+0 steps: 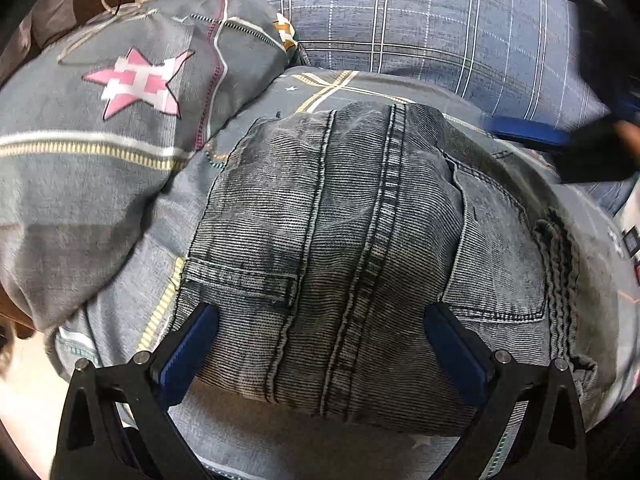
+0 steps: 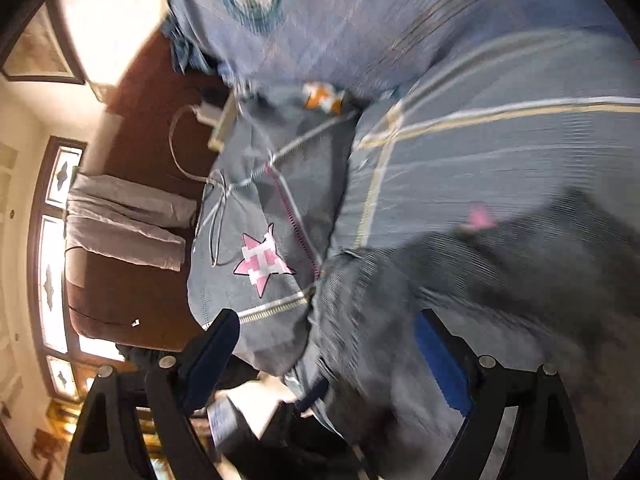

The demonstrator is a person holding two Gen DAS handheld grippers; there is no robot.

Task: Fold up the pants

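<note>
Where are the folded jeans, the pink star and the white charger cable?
folded jeans (image 1: 360,220): left wrist view, on the centre seam.
pink star (image 1: 138,82): left wrist view, star's middle.
white charger cable (image 2: 176,148): right wrist view, on its loop.

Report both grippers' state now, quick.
Left gripper: open, jaws wide over the folded jeans, gripping nothing.
Right gripper: open, jaws wide, nothing held; blurred jeans lie ahead of it.

Left tongs (image 1: 320,344): tilted steeply downward, jaws spread wide, blue-padded fingers (image 1: 188,352) well apart with nothing pinched between the pads. Right tongs (image 2: 324,364): angled less steeply, jaws likewise wide apart, blurred; also seen at the upper right edge of the left wrist view (image 1: 532,132).
</note>
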